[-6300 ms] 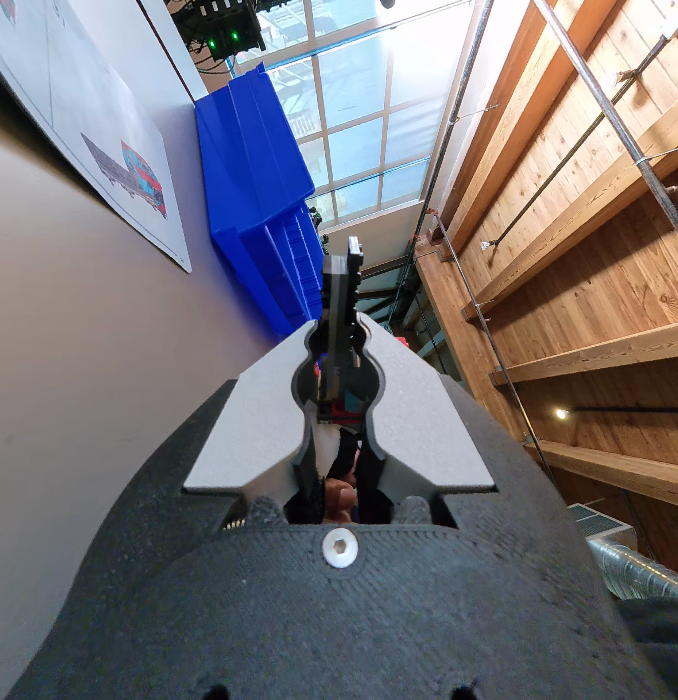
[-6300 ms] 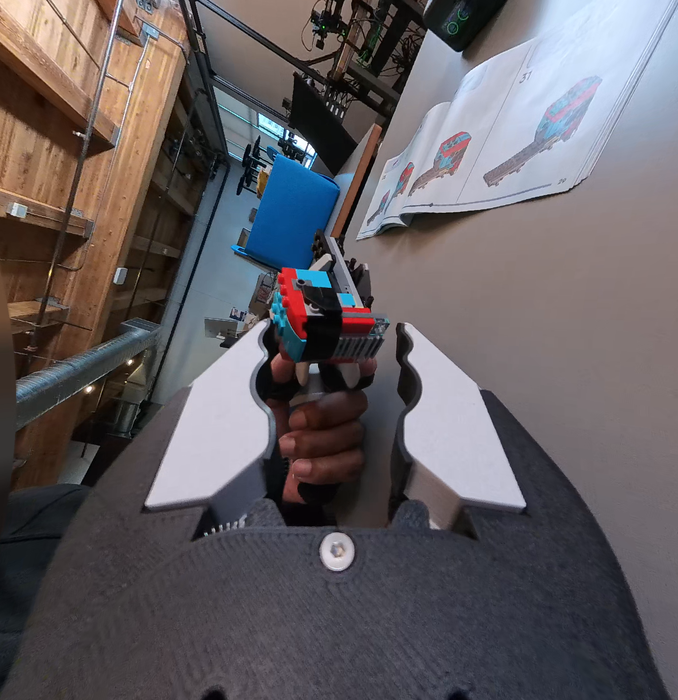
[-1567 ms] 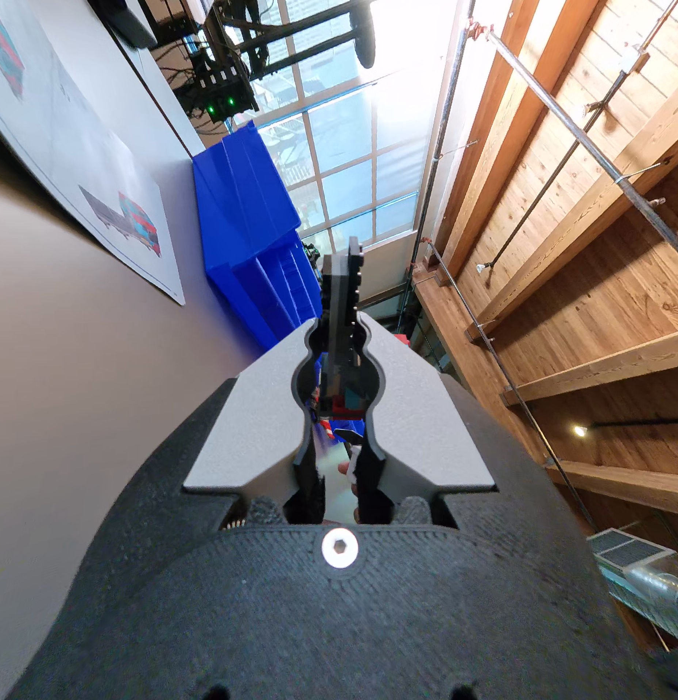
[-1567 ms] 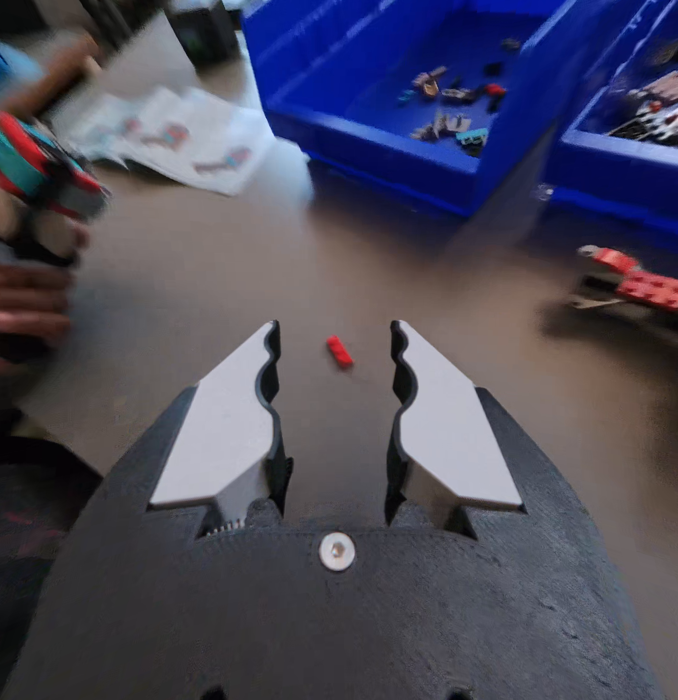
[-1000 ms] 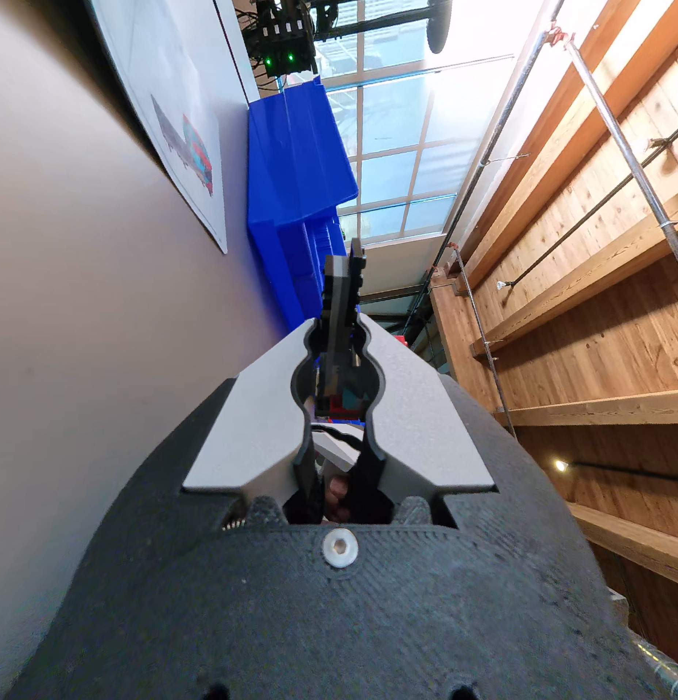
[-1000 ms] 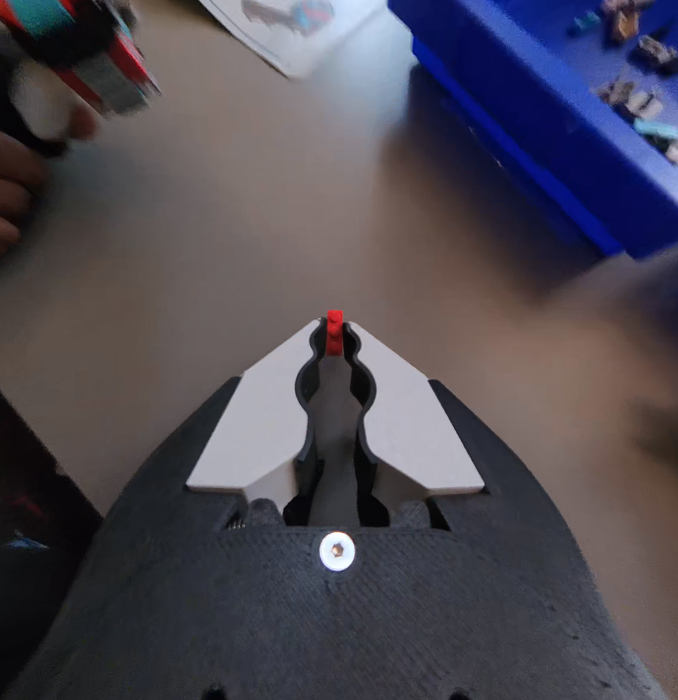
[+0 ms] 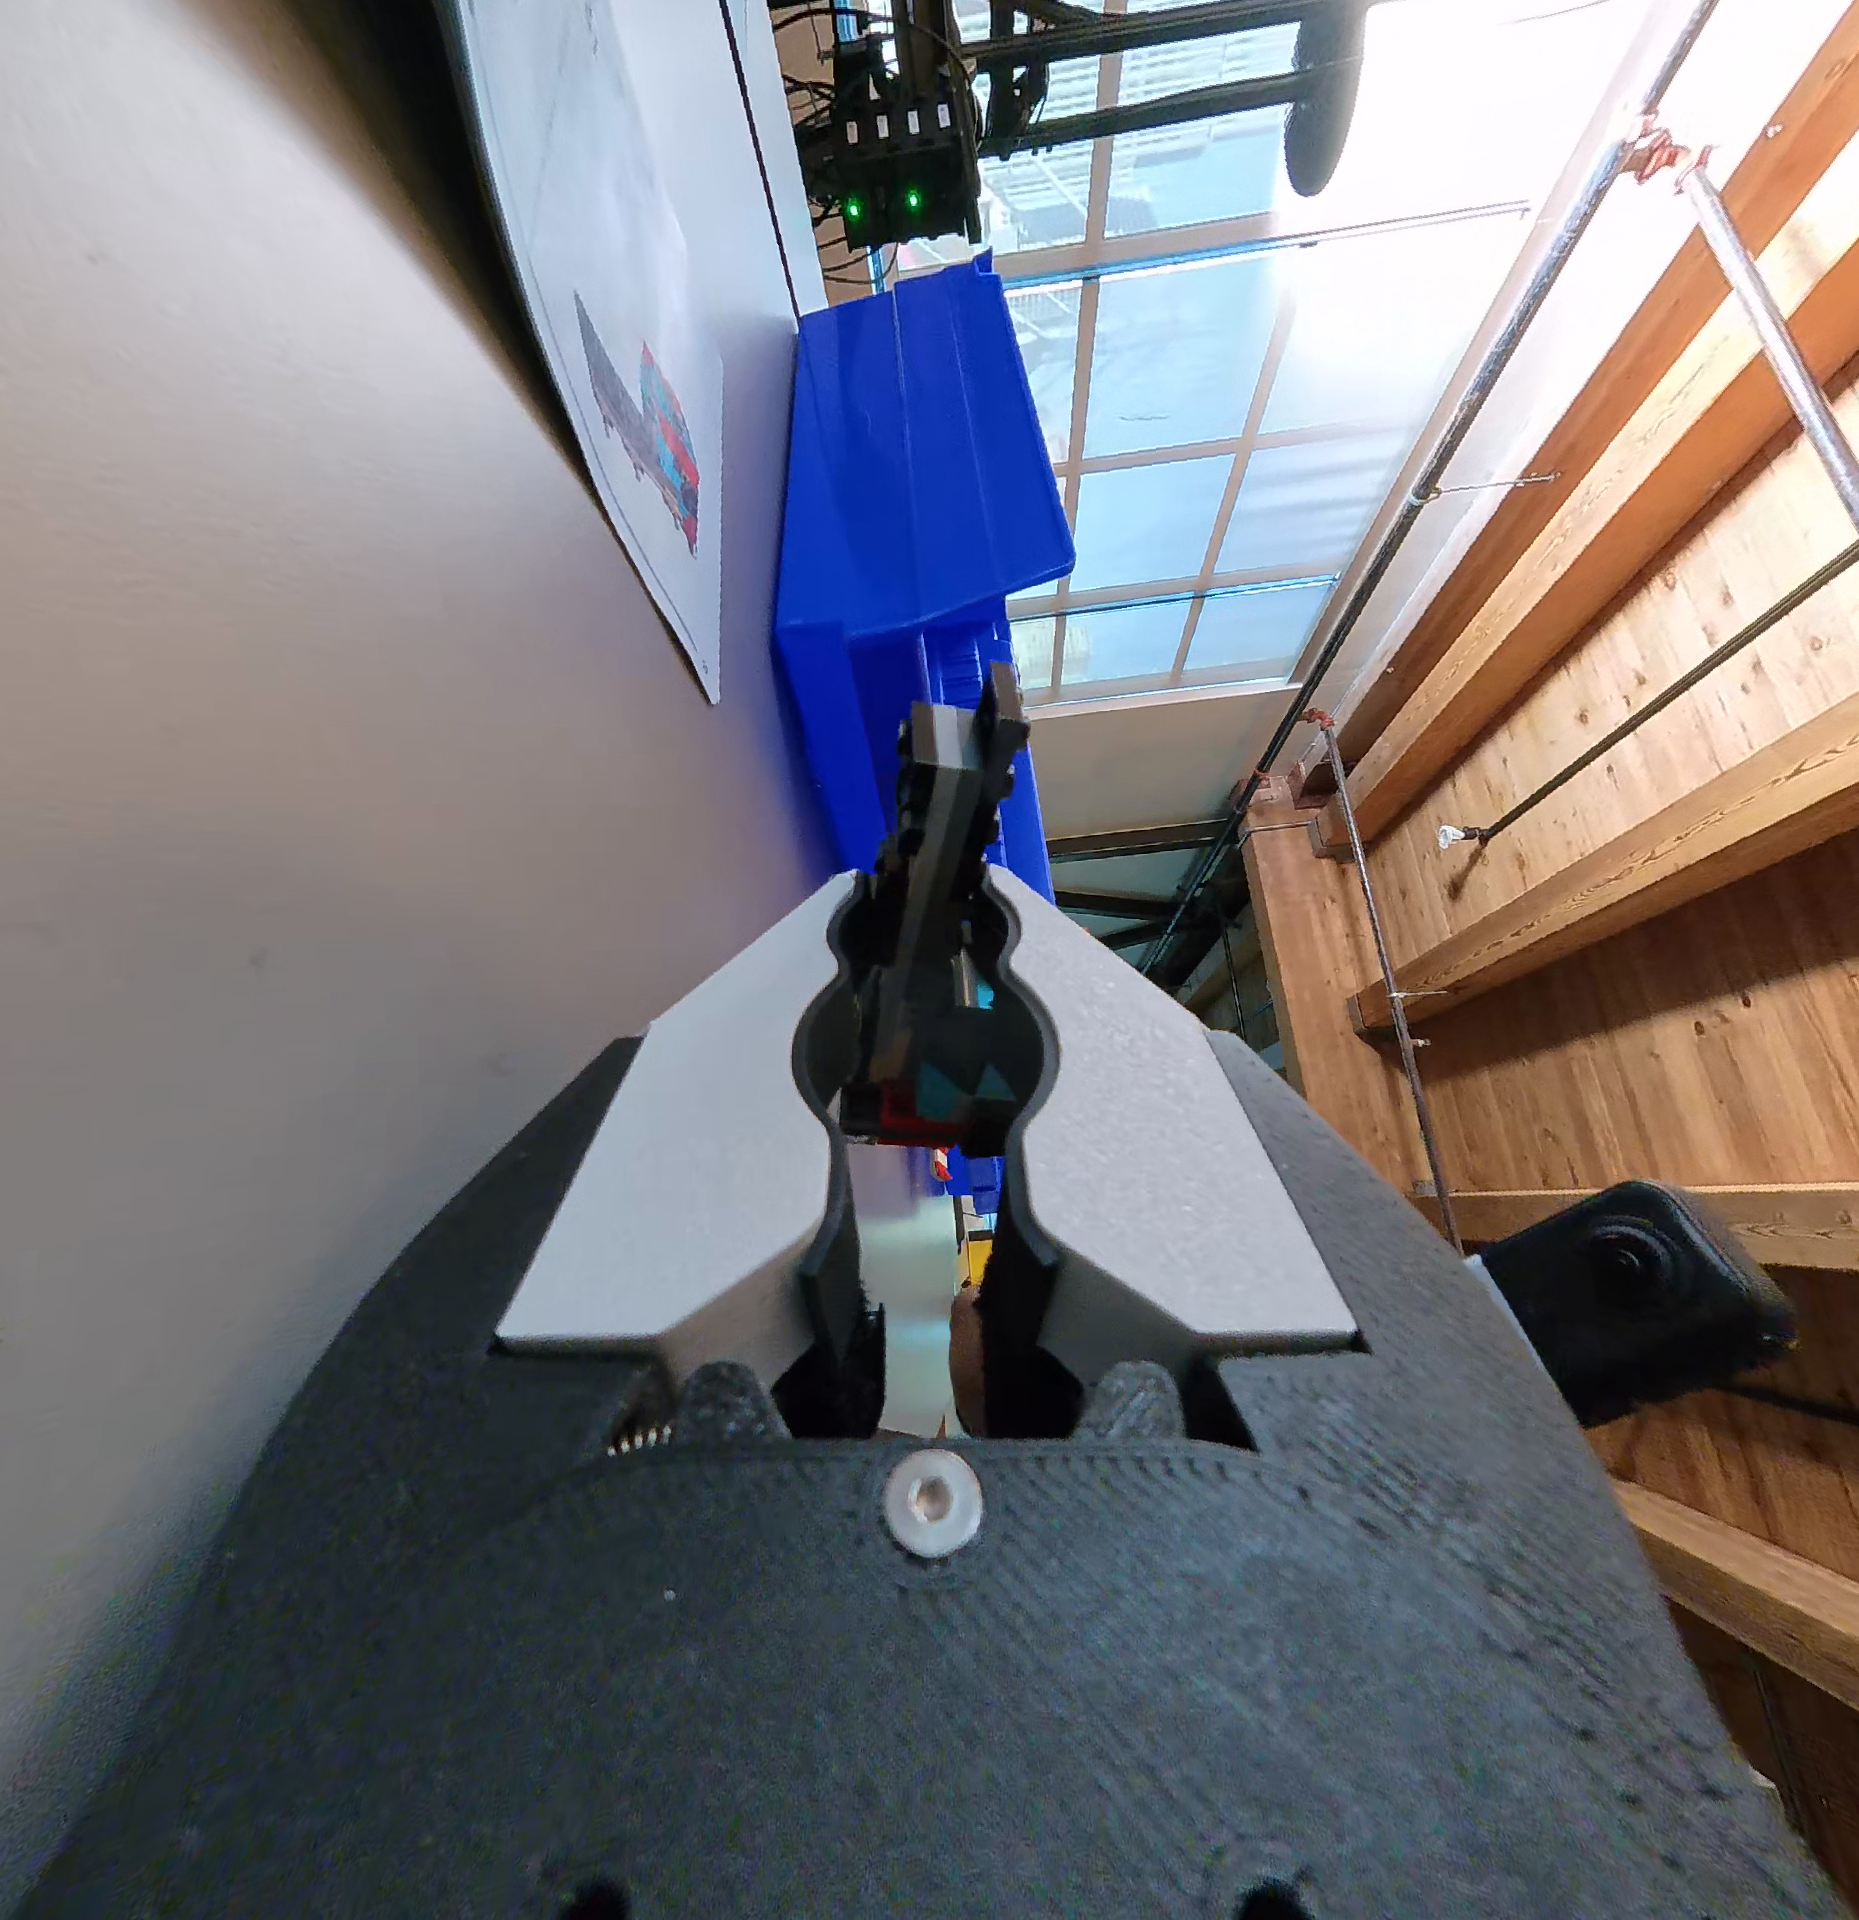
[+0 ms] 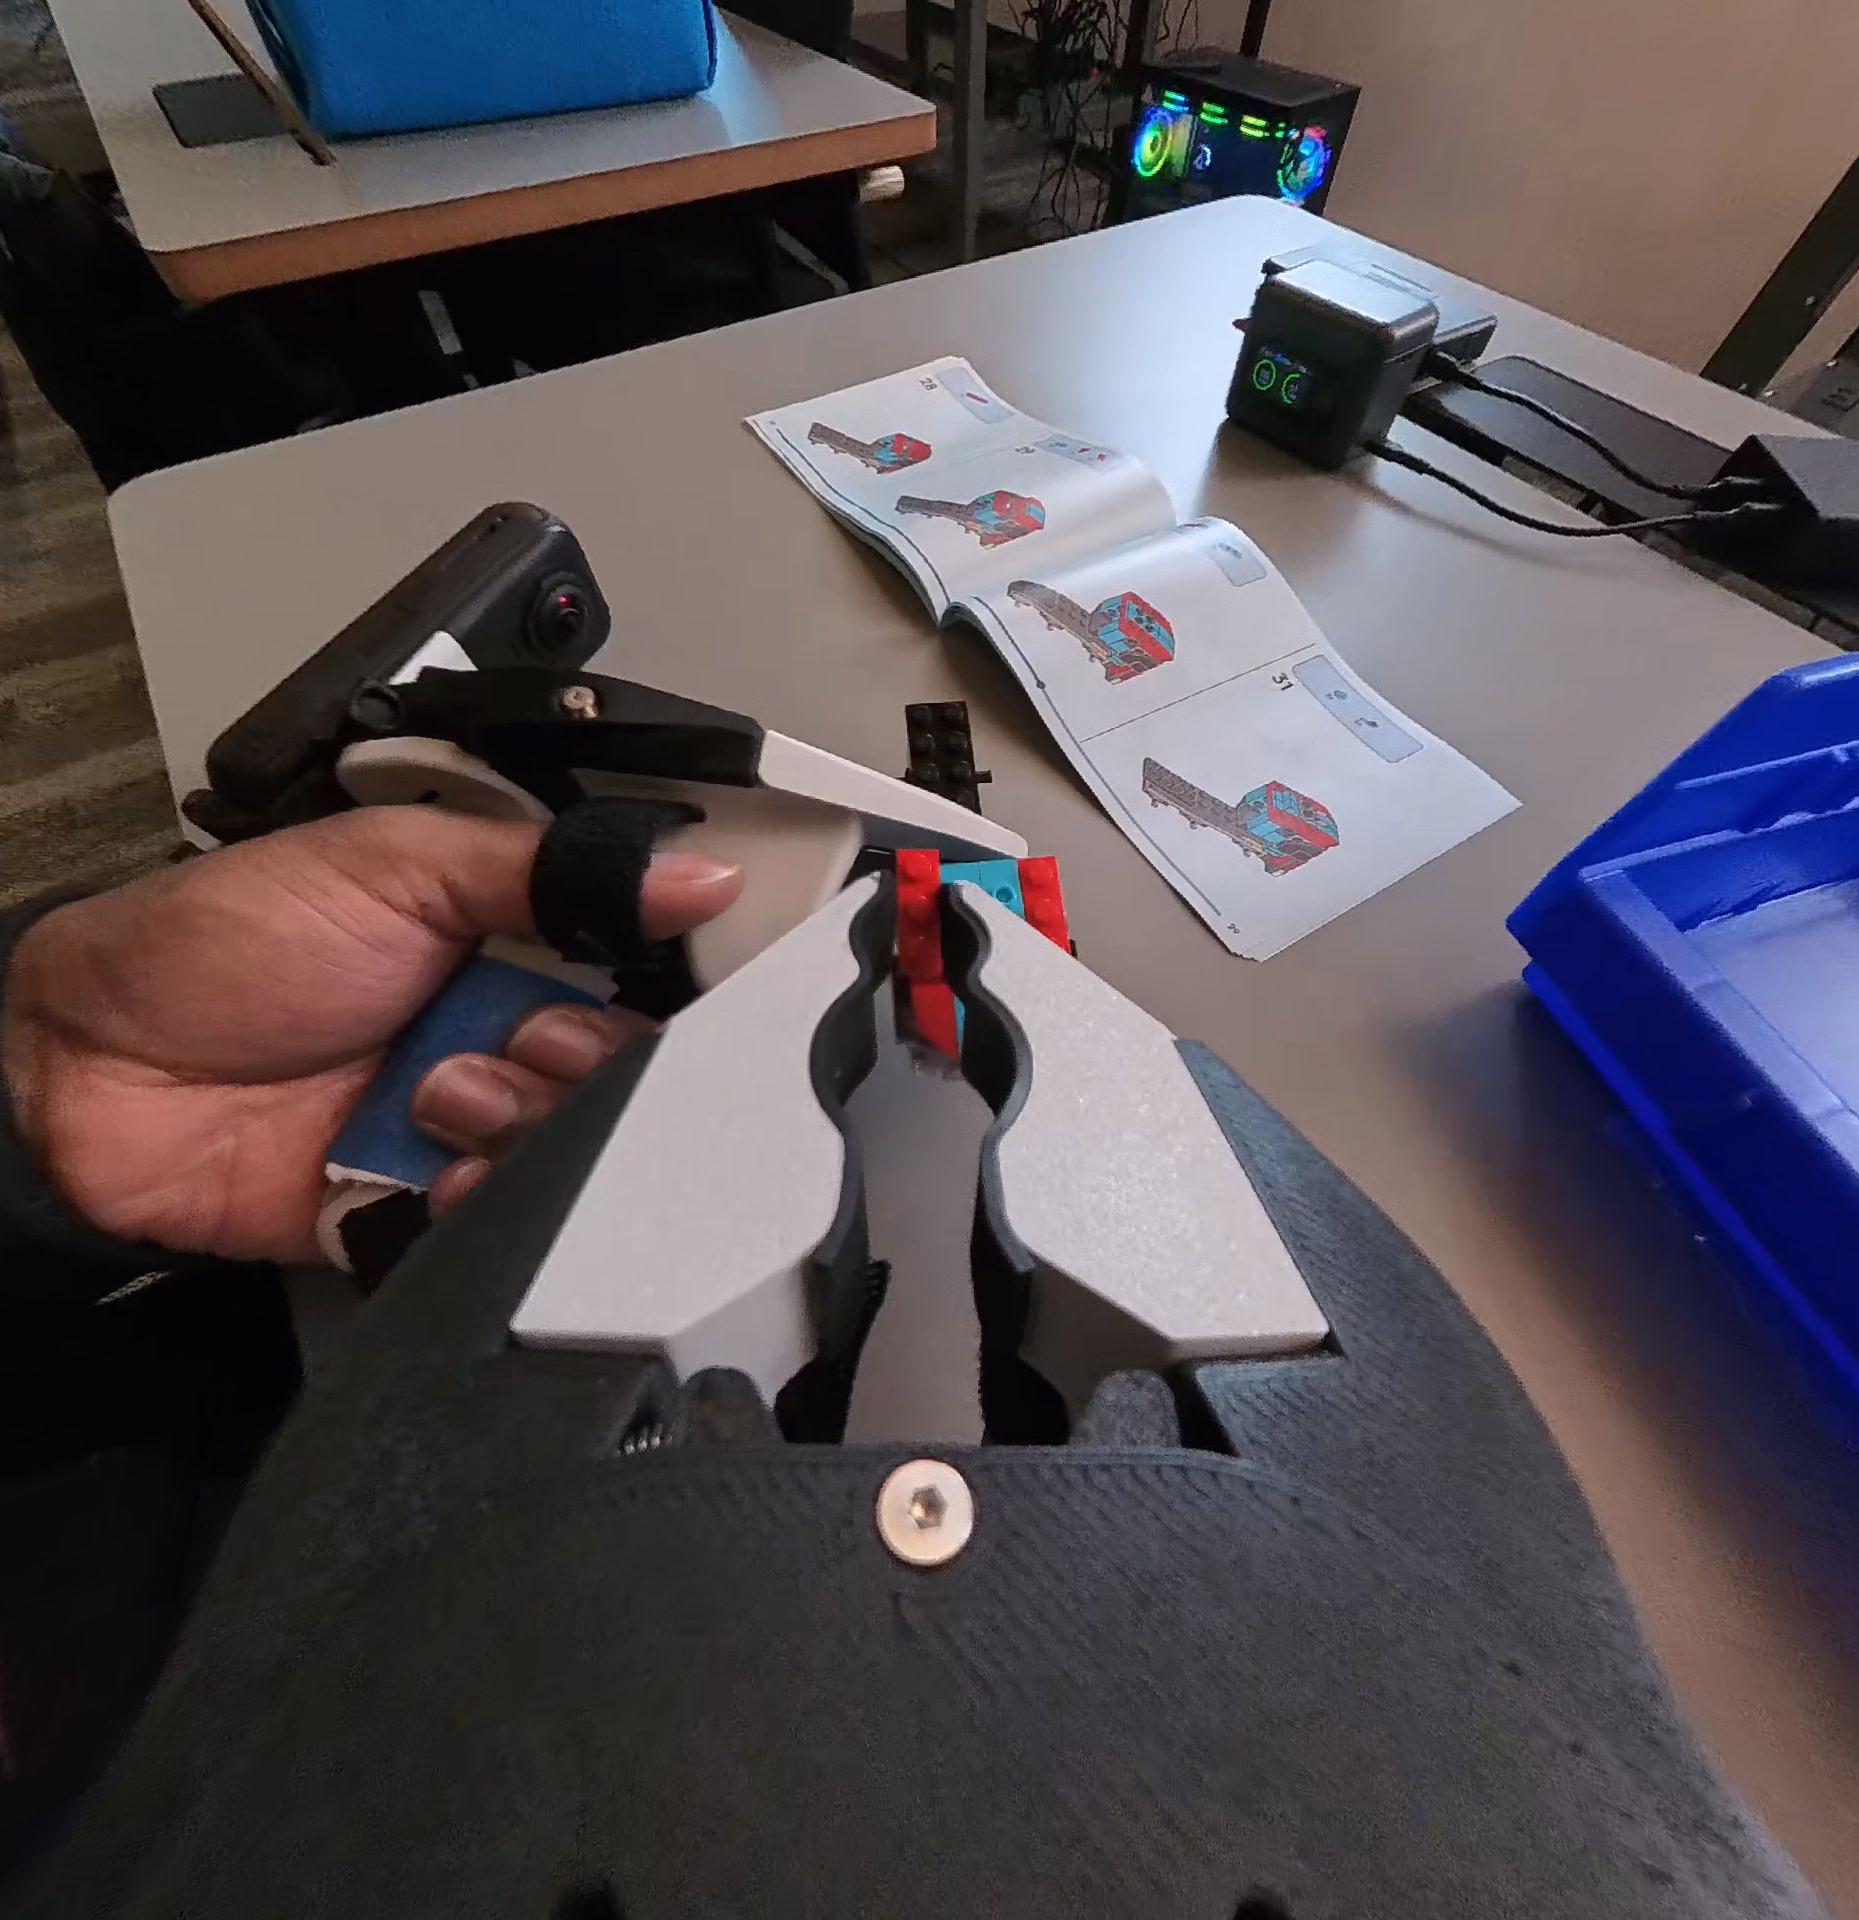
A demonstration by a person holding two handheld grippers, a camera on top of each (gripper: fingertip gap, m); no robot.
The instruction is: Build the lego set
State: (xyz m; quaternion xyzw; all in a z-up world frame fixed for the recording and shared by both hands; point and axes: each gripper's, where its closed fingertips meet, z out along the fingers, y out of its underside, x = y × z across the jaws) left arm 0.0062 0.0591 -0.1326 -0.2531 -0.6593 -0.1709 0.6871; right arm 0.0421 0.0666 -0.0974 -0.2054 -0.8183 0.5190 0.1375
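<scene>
The left tongs [image 7: 930, 914] are seen closed on a partly built lego model [image 7: 940, 935], gripped along its long grey and black base. In the right wrist view the model [image 8: 1039, 894] is held in the air above the grey bench [image 8: 1320, 1039], just in front of the open instruction booklet [image 8: 1112, 623], with the left tongs [image 8: 966, 831] reaching in over it.

The right tongs [image 8: 917, 914] are nearly closed on a small red brick [image 8: 917, 925], pinched at the very tips and brought up against the model's red and turquoise cab end.

Risks are judged as follows. The brick is held only by the tip edges, so it could twist or spring out if it is pressed down off-centre. If the studs are not lined up, the push could lever the model sideways in the left tongs, or loosen parts already attached. Whether the brick is seated yet cannot be told.

The model is shown as a long, narrow studded chassis with a blocky red, turquoise and black cab at 1 end, matching the booklet's drawings. A blue bin [image 8: 1735, 935] stands to the right of the booklet.
</scene>
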